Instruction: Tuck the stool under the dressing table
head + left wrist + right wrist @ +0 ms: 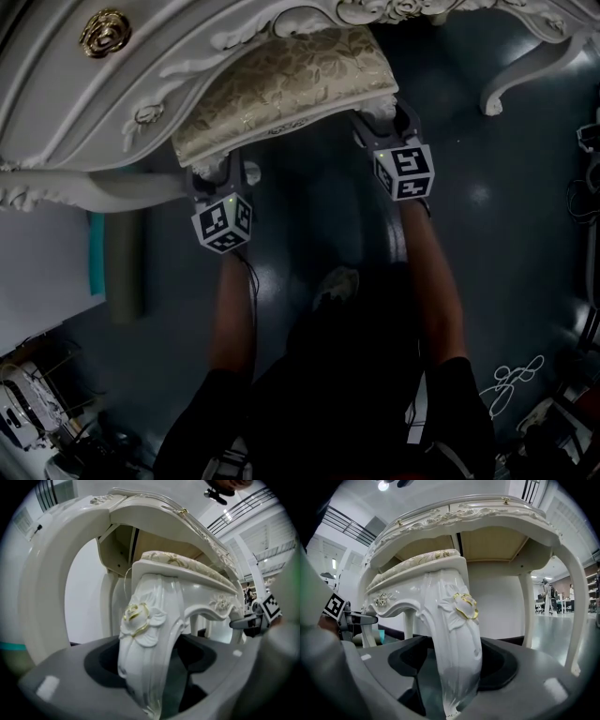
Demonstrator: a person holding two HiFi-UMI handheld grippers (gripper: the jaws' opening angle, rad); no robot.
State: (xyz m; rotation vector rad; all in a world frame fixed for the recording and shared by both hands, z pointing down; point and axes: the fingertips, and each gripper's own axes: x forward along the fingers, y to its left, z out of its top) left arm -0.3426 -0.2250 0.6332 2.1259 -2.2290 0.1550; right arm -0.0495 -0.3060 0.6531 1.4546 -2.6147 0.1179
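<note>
- Head view: the stool (286, 89), with a gold-patterned cushion, sits at 12 o'clock. Its far part lies beneath the edge of the dressing table (66, 103), which spans 9 to 1 o'clock. The left gripper (217, 176) meets the stool's near corner at 10 o'clock and the right gripper (382, 122) meets the other near corner at 1 o'clock. The dark floor (506, 216) shows only here; how wide the jaws stand does not.
- Left gripper view: the jaws stand wide apart. The carved left leg (140, 639), with a gilt rose, rises between them with dark gaps on both sides, so they do not clamp it. The table's curved leg arches from 9 to 12 o'clock, and the other gripper shows at 3 o'clock.
- Right gripper view: these jaws are also spread, and the right leg (457, 639) stands loose between them. Only this view shows the table's underside at 12 o'clock and distant people (548, 592) at 3 o'clock.
</note>
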